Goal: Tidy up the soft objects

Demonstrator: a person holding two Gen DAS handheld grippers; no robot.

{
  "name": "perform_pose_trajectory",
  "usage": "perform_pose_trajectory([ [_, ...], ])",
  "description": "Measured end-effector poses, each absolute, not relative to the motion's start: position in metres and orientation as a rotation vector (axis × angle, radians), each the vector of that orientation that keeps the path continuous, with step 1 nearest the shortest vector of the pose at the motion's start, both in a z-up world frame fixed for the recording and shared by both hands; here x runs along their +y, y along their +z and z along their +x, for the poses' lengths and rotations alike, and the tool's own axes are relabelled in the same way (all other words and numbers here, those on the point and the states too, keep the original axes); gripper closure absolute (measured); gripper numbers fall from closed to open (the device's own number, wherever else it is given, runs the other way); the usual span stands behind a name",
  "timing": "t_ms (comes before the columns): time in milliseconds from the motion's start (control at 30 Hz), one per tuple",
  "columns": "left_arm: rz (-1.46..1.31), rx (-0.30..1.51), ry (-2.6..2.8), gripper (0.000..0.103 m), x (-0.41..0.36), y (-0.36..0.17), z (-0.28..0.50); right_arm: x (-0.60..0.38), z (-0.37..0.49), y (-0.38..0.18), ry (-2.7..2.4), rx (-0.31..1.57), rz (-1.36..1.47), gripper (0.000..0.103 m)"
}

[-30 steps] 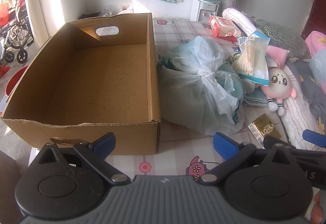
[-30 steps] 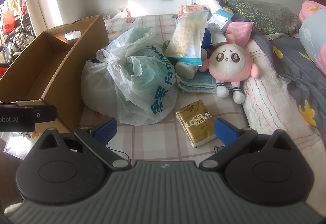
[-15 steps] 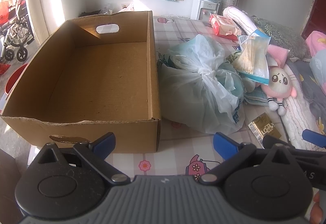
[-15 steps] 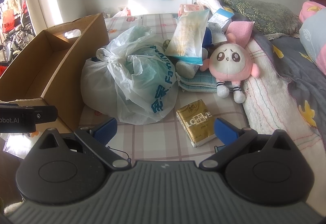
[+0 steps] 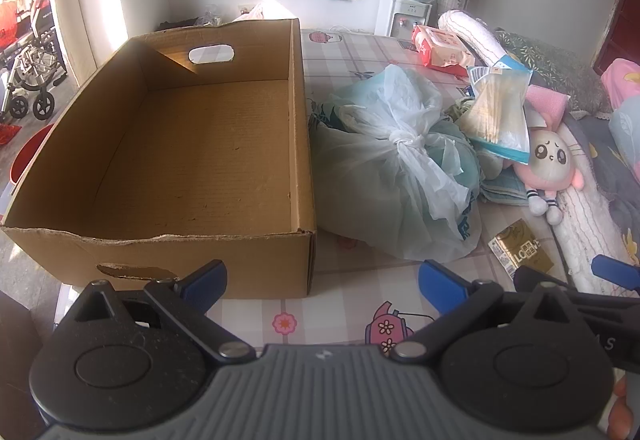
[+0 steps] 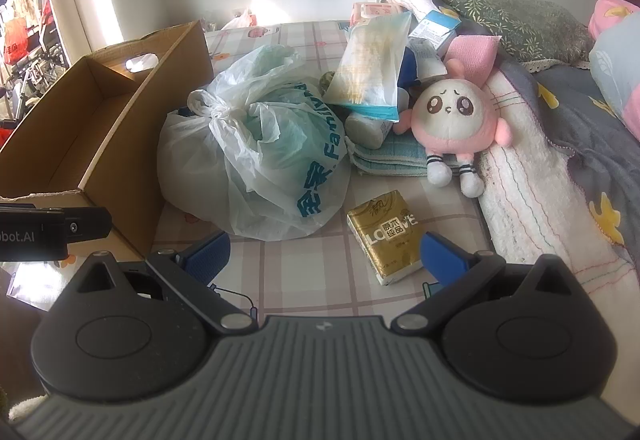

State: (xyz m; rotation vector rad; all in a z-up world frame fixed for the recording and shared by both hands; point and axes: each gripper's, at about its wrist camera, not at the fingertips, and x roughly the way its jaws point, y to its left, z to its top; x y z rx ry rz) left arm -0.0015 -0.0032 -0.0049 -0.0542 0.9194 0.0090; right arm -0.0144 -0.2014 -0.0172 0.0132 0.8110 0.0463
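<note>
The cardboard box (image 5: 180,160) sits on the bed (image 6: 304,280) with nothing inside it. Just right of the box, touching its side wall, slumps the knotted plastic bag (image 6: 260,160). Right of the bag lies a folded teal towel (image 6: 388,160) with a clear packet (image 6: 372,68) propped above it. Further right of the bag, the pink plush toy (image 6: 452,120) leans against a rolled white blanket (image 6: 532,200). In front of the bag, toward its right, a gold tissue pack (image 6: 388,236) lies flat.

The left tool (image 5: 322,286) hovers near the box's front right corner, jaws spread and holding nothing. The right tool (image 6: 326,252) hovers before the bag, spread wide, its right finger just beside the tissue pack.
</note>
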Motion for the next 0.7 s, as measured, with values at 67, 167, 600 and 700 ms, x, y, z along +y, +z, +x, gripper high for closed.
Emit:
perform_pose_trajectory([
  [67, -0.053, 0.920, 0.010, 0.001, -0.0033, -0.0050, -0.0019, -0.2016, -0.0144, -0.0172, 0.047, 0.810, 0.014, 0.001],
  [167, -0.053, 0.920, 0.011, 0.001, -0.0031, -0.0051, -0.0019, -0.2016, -0.0143, -0.0173, 0.046, 0.811, 0.014, 0.001],
  [600, -0.051, 0.923, 0.014, 0.001, -0.0031, -0.0051, -0.0021, -0.2020, -0.0134, -0.0181, 0.049, 0.818, 0.020, 0.001],
  [700, -0.050, 0.925, 0.014, 0.001, -0.0022, -0.0055, -0.0024, -0.2016, -0.0135, -0.0193, 0.051, 0.821, 0.022, 0.001],
])
